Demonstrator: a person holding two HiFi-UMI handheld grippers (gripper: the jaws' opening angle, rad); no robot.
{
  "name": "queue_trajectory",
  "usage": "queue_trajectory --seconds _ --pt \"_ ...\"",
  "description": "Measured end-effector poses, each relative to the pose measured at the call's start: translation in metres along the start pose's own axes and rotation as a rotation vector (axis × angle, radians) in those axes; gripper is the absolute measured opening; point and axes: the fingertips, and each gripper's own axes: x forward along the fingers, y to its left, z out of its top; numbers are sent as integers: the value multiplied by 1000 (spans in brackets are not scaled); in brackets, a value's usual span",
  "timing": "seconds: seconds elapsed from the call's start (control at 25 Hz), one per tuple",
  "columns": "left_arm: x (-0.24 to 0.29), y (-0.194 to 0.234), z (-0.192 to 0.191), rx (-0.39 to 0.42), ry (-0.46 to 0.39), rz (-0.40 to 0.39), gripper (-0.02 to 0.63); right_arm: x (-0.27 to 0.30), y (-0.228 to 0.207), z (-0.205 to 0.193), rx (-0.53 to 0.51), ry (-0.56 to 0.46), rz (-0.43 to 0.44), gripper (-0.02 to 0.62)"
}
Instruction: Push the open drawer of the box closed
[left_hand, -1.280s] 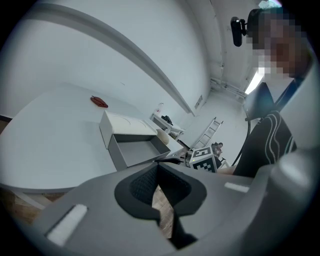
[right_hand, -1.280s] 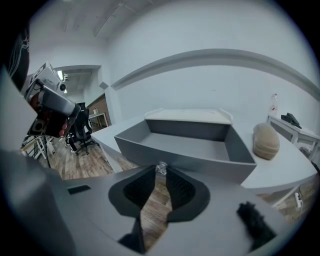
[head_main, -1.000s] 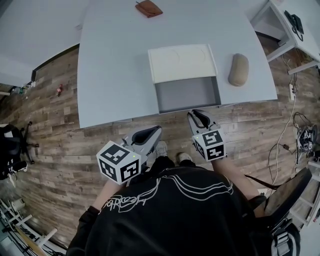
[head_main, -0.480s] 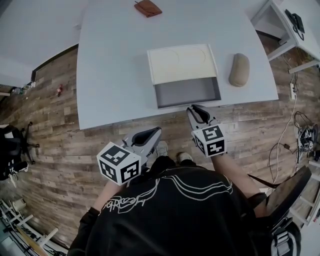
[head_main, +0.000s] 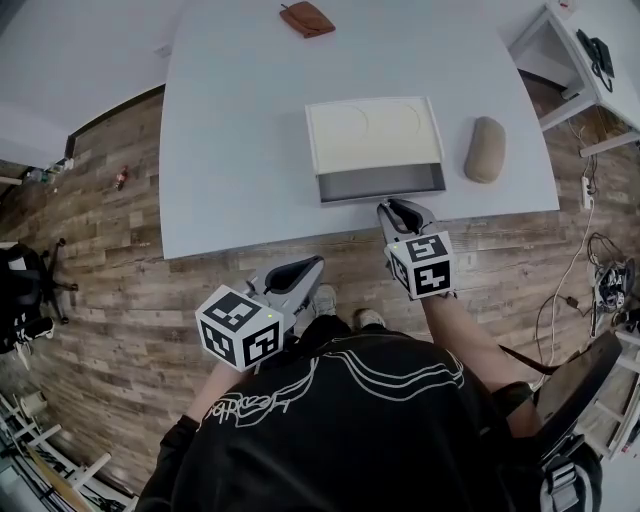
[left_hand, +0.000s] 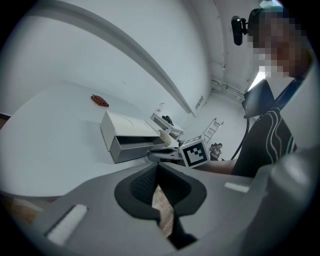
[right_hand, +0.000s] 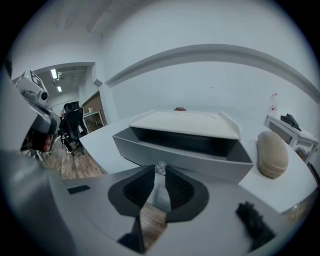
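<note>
A cream box (head_main: 375, 133) lies on the pale table (head_main: 240, 150), its grey drawer (head_main: 381, 183) sticking out a short way toward me. My right gripper (head_main: 398, 208) is shut, and its tips press on the drawer front (right_hand: 192, 159) at a small shiny knob (right_hand: 160, 168). In the right gripper view the dark inside of the drawer shows under the box lid (right_hand: 185, 121). My left gripper (head_main: 298, 270) hangs shut over the wooden floor, well short of the table edge, with nothing between its fingers. In the left gripper view the box (left_hand: 125, 131) shows ahead.
A beige oblong object (head_main: 485, 149) lies right of the box. A small brown item (head_main: 307, 18) sits at the table's far side. A white side desk with a phone (head_main: 590, 48) stands at right, a black office chair (head_main: 25, 290) at left.
The drawer has slid in toward the box, with my right gripper moving forward against its front. The left gripper has stayed in place.
</note>
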Motion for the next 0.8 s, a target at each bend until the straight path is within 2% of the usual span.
queue_trajectory --seconds 0.8 --pt "-8 23 11 0 4 2 6 37 -24 32 28 6 -52 67"
